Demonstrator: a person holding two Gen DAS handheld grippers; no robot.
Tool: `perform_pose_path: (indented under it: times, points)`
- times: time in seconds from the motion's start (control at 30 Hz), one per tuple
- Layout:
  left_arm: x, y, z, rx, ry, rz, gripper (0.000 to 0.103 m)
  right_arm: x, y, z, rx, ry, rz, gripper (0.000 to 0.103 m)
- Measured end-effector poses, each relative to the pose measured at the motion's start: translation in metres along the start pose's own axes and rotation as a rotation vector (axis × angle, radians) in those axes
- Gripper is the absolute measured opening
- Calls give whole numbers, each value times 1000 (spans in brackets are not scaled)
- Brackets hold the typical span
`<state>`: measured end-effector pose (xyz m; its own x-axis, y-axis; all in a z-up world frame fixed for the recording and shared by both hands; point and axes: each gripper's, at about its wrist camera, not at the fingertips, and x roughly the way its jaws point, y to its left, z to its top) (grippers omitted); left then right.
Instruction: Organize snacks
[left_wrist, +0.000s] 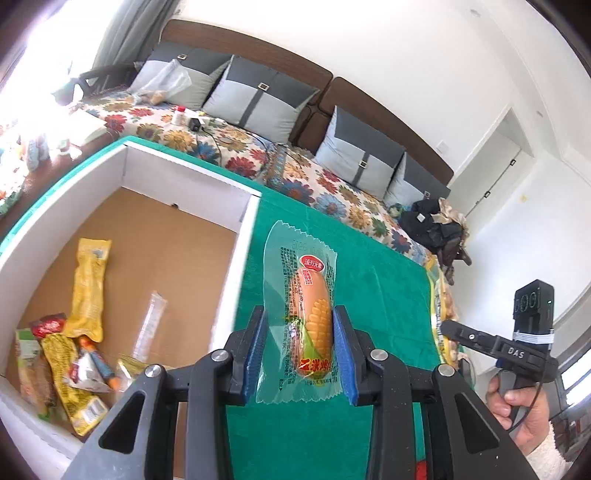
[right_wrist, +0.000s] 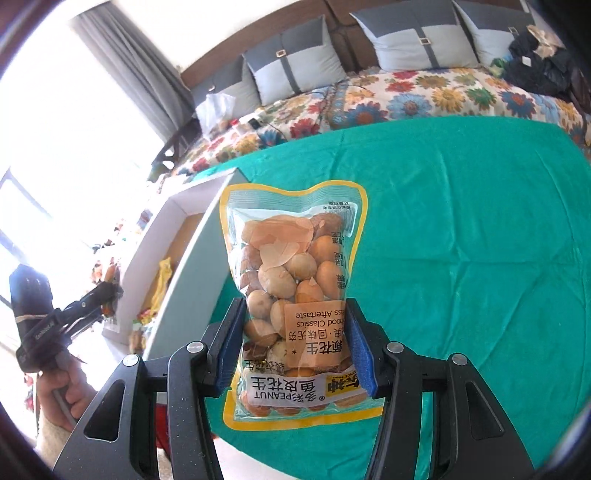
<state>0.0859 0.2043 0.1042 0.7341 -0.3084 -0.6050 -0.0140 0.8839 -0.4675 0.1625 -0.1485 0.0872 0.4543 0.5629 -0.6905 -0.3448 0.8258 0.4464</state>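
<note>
My left gripper (left_wrist: 300, 325) is shut on a clear-wrapped corn sausage (left_wrist: 308, 317), held above the green cloth just right of the white box's right wall (left_wrist: 236, 284). My right gripper (right_wrist: 295, 325) is shut on a yellow-edged bag of coated peanuts (right_wrist: 295, 273), held above the cloth to the right of the white box (right_wrist: 192, 251). The box has a brown floor and holds several snack packs (left_wrist: 74, 350) in its near left part. The right gripper also shows in the left wrist view (left_wrist: 491, 343); the left gripper shows in the right wrist view (right_wrist: 85, 306).
The green cloth (right_wrist: 461, 240) covers the table. Behind it is a sofa with a flowered cover (left_wrist: 332, 192), grey cushions, a black bag (left_wrist: 432, 225) and small items. A cluttered side table (left_wrist: 37, 147) stands left of the box.
</note>
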Motion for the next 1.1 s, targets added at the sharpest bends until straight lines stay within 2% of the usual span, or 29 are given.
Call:
perform_pose_path:
  times: [0.13,0.23,0.37,0.4,0.43,0.47,0.5,0.53,0.57,0.63,0.73,0.8,0.87,0.93,1.0,1.1]
  points:
    - [-20,64,9,-16,-22,166,35,42,96,21,-140,22,108,55]
    - [-25,100,0,-37,-5,252,35,82,157,20,-230,55,136,55]
    - [-27,125,-23,-40,6,333,37,142,200,6,-311,103,147,56]
    - [-27,129,-28,-39,6,355,39,158,204,-1,-322,117,170,62]
    - [-27,131,-32,-38,10,379,46,172,206,-8,-328,132,179,63]
    - [-28,133,-36,-38,9,401,58,185,209,-13,-331,154,161,64]
    - [-32,132,-40,-38,1,423,65,193,207,-18,-331,176,138,64]
    - [-37,131,-42,-34,-17,443,76,196,202,-21,-319,186,135,64]
    - [-45,127,-44,-22,-44,462,82,191,196,-23,-303,179,147,64]
    - [-58,115,-48,20,-94,521,88,179,191,-21,-307,151,127,65]
    - [-72,93,-45,75,-157,606,100,153,197,-15,-382,107,69,72]
    - [-84,82,-45,56,-232,628,103,135,201,-15,-428,77,29,81]
    - [-94,80,-42,-22,-272,692,103,118,202,-19,-449,51,-11,83]
    - [-98,84,-42,-71,-258,699,103,105,201,-24,-448,40,-39,83]
    - [-96,84,-45,-72,-231,682,103,98,200,-29,-431,44,-56,83]
    - [-88,83,-47,-53,-158,769,103,96,197,-32,-392,60,-68,83]
